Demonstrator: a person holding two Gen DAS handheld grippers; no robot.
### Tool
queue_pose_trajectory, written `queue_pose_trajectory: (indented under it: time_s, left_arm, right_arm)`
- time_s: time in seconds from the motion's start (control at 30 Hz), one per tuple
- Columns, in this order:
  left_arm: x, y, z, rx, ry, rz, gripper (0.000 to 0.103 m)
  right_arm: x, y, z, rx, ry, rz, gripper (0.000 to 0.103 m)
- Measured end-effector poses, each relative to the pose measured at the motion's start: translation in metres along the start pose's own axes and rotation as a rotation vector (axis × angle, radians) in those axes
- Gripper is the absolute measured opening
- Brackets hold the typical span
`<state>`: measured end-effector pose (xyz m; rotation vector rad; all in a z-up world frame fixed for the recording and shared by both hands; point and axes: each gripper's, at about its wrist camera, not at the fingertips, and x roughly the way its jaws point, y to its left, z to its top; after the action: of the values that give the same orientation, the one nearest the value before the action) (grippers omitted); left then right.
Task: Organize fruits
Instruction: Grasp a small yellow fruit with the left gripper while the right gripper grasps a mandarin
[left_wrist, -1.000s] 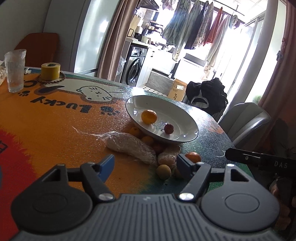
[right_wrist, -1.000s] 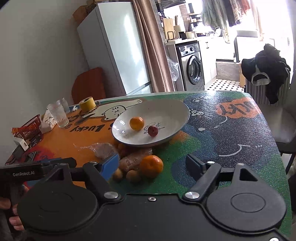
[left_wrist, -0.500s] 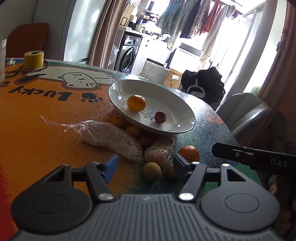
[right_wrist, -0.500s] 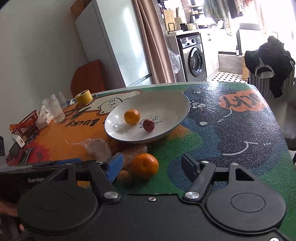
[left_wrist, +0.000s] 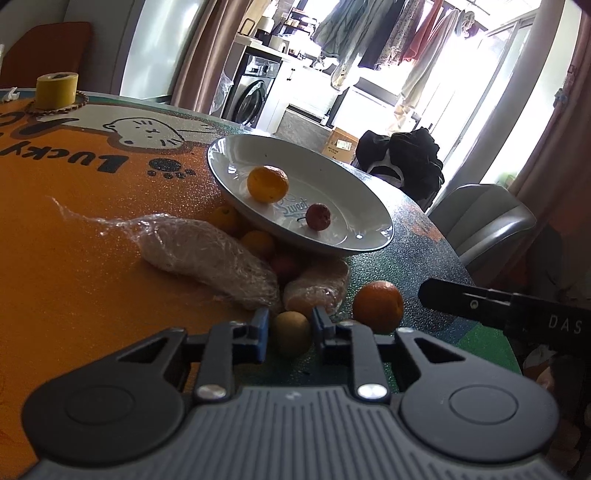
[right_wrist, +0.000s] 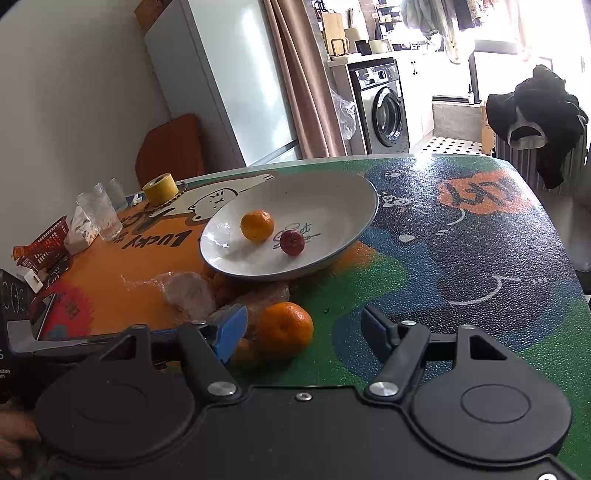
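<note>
My left gripper (left_wrist: 290, 325) is shut on a small yellow-brown fruit (left_wrist: 291, 334) resting on the table. Beside it lies a loose orange (left_wrist: 377, 306). In the right wrist view that orange (right_wrist: 284, 326) sits between the fingers of my right gripper (right_wrist: 304, 330), close to the blue left pad; the jaws stand open and the pads do not press it. Further back, a white plate (right_wrist: 332, 199) holds an orange (right_wrist: 257, 225) and a small red fruit (right_wrist: 291, 242). Small oranges (left_wrist: 225, 218) are tucked under the plate's near rim.
Two plastic-wrapped lumps (left_wrist: 210, 258) lie in front of the plate. A yellow tape roll (left_wrist: 57, 90), a glass (right_wrist: 99, 218) and a red basket (right_wrist: 44, 247) stand at the far left. A grey chair (left_wrist: 480, 221) is beyond the table's right edge.
My left gripper has moved forward and down onto the small yellow-brown fruit and closed on it. My right gripper has narrowed a little and come closer around the loose orange.
</note>
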<state>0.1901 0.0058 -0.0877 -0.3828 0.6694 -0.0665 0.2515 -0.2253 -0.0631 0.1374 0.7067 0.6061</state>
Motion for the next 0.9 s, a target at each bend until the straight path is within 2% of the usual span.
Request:
queue_pose_trajectory:
  time_s: [0.3, 0.57, 0.8, 0.83, 0.9]
  left_arm:
    - [-0.013, 0.008, 0.003, -0.017, -0.014, -0.010, 0.023]
    - [-0.025, 0.013, 0.008, -0.017, -0.039, 0.002, 0.023]
    - [-0.032, 0.018, 0.009, -0.028, -0.050, 0.024, 0.023]
    - [-0.033, 0.018, 0.010, -0.030, -0.052, 0.027, 0.023]
    - [-0.037, 0.019, 0.010, -0.029, -0.059, 0.033, 0.023]
  right_arm:
    - [0.012, 0.007, -0.002, -0.014, 0.022, -0.003, 0.067]
    - [0.027, 0.012, -0.003, -0.029, 0.058, -0.014, 0.059]
    - [0.034, 0.014, -0.004, -0.026, 0.076, -0.016, 0.059]
    - [0.035, 0.014, -0.004, -0.029, 0.079, -0.015, 0.057]
    - [0.039, 0.012, -0.004, -0.014, 0.107, 0.009, 0.041]
